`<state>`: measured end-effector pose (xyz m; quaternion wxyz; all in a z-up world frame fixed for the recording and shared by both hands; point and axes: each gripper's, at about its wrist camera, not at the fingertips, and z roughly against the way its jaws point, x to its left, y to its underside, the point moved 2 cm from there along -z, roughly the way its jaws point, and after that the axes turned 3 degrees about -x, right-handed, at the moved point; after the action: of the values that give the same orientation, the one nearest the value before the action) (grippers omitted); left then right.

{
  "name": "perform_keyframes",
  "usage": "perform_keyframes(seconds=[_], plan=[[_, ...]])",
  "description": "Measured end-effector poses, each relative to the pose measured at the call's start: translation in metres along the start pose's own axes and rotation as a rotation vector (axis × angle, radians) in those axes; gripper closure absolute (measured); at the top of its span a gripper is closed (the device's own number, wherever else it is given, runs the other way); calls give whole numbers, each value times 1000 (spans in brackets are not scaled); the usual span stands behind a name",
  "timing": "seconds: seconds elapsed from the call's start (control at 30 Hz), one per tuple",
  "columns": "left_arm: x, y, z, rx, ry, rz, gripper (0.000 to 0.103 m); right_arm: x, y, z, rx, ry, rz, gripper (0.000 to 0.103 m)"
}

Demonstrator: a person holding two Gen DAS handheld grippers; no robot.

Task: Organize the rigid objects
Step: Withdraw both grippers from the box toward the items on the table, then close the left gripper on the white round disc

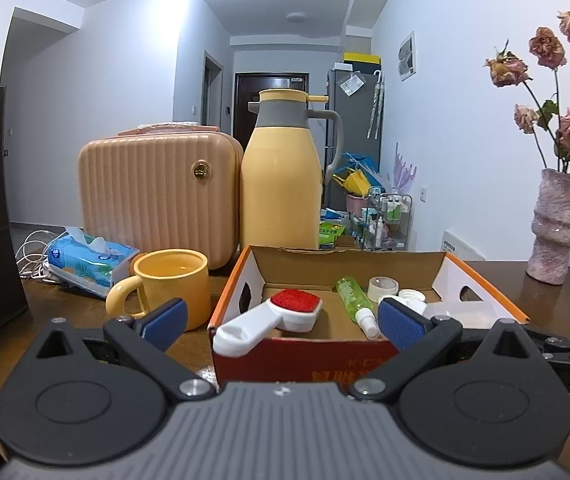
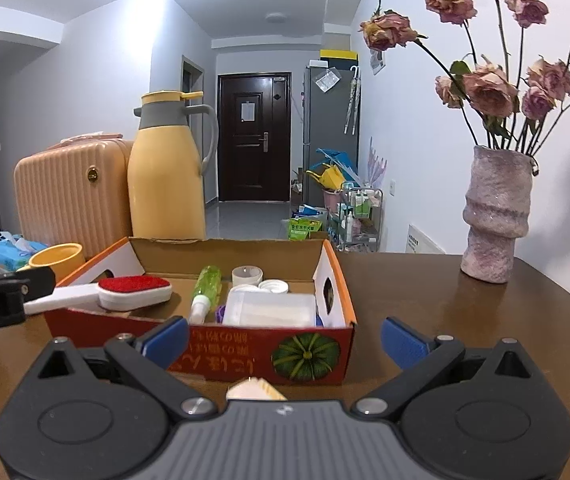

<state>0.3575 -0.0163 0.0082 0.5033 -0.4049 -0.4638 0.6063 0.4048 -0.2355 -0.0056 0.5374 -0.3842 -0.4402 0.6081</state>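
Note:
An open cardboard box stands on the brown table. In it lie a white brush with a red pad, a green spray bottle, a tape roll, white lids and a clear plastic container. The brush handle sticks out over the box's near-left edge. My left gripper is open and empty, just before the box. My right gripper is open and empty at the box's near wall. A small pale object lies below it.
A yellow mug stands left of the box. Behind are a yellow thermos jug, a peach case and a tissue pack. A pink vase of dried roses stands at the right.

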Motion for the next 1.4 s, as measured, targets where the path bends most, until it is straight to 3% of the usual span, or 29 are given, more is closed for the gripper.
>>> perform_keyframes(seconds=[0.5, 0.87, 1.17, 1.4], plan=[[6, 24, 41, 31, 43, 4, 0, -17, 38, 40, 28, 5, -26, 0], [0, 42, 49, 88, 67, -40, 0, -30, 55, 55, 45, 15, -22, 0], [-25, 63, 25, 249, 160, -87, 0, -41, 56, 52, 56, 58, -69, 0], [-44, 73, 2, 329, 174, -96, 0, -48, 59, 48, 80, 89, -95, 0]])
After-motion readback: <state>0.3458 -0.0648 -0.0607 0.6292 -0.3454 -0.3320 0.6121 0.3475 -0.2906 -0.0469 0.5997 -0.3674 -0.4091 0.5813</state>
